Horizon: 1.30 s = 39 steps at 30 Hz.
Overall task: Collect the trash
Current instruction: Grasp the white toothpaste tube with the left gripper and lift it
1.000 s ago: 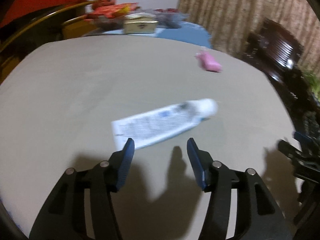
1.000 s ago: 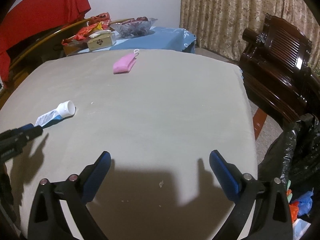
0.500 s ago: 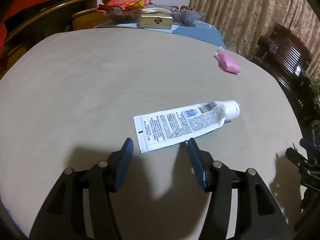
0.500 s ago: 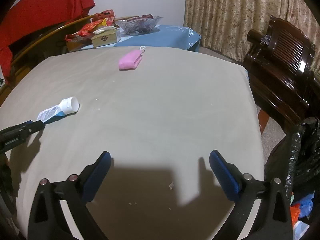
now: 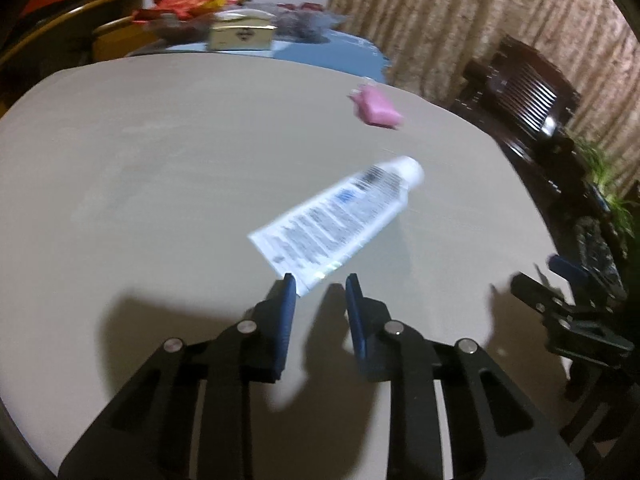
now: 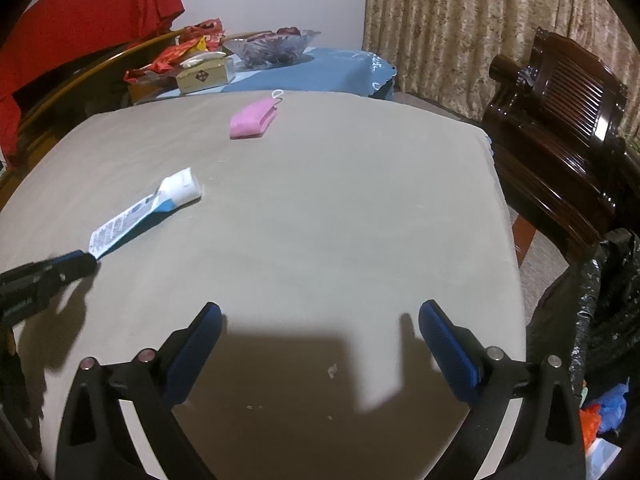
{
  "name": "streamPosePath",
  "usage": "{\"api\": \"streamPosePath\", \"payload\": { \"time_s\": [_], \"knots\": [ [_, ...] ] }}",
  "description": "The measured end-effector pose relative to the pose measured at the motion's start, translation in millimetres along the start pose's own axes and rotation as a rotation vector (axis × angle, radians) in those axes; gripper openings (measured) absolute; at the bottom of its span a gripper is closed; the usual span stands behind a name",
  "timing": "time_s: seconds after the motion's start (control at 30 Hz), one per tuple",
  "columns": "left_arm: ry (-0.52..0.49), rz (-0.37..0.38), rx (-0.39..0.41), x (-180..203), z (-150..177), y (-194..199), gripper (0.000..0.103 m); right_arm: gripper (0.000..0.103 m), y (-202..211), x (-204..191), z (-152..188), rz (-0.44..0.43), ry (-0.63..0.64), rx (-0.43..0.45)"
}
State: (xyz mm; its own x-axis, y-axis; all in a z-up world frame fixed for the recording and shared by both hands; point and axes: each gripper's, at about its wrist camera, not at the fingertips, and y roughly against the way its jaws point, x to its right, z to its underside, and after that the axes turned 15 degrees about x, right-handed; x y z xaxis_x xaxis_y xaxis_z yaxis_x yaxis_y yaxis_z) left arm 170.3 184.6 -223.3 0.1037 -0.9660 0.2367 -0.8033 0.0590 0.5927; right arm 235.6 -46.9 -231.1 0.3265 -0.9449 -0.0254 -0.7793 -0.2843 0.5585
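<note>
Tube (image 5: 344, 216), white, printed, toothpaste-type, lies flat on the bench (image 5: 160, 160), toward its left edge as the right wrist view shows it. Cap end points to the far edge, flat crimped tail points at the left gripper (image 5: 320, 280).

Left gripper: jaws have just been closing. They now stand narrow, at the crimped tail; one corner of the tail sits by the left fingertip. Left view is blurred, so whether the pads press the tail yet I cannot tell; a gap shows between them.

Right gripper (image 6: 320, 312): spread wide, holding nothing, above the near edge of the bench.

Pink pouch (image 6: 252, 120) with a small ring lies near the far edge, well apart from the tube. Black bag (image 6: 600, 300) hangs off the right edge, coloured scraps inside; likely the place for the trash.

Handling, as judged: tube looks partly squeezed, so light and soft in the body, smooth and slippery. Crimped tail is thin and stiff, the best hold. A grip there will let the heavier cap end droop and swing. Only a corner caught may slip out.
</note>
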Motion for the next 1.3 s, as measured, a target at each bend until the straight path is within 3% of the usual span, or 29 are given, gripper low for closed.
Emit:
{"api": "streamPosePath", "payload": {
  "time_s": [0.2,0.37,0.73,0.93,1.07,1.3],
  "knots": [
    [-0.032,0.013,0.008,15,-8,2,0.026,0.097,0,9,-2,0.018,-0.015,0.007],
    [-0.058,0.023,0.043,23,-32,-8,0.046,0.097,-1,17,-5,0.031,-0.030,0.016],
    [-0.136,0.063,-0.001,46,-60,-65,0.059,0.097,-7,32,-20,0.047,-0.050,0.033],
    [-0.151,0.078,-0.059,45,-60,-90,0.059,0.097,-13,36,-21,0.050,-0.059,0.027],
    [-0.154,0.077,-0.056,47,-58,-94,0.058,0.097,-16,36,-22,0.049,-0.058,0.024],
    [-0.161,0.092,-0.034,51,-52,-87,0.041,0.097,-22,32,-24,0.042,-0.057,0.023]
  ]
}}
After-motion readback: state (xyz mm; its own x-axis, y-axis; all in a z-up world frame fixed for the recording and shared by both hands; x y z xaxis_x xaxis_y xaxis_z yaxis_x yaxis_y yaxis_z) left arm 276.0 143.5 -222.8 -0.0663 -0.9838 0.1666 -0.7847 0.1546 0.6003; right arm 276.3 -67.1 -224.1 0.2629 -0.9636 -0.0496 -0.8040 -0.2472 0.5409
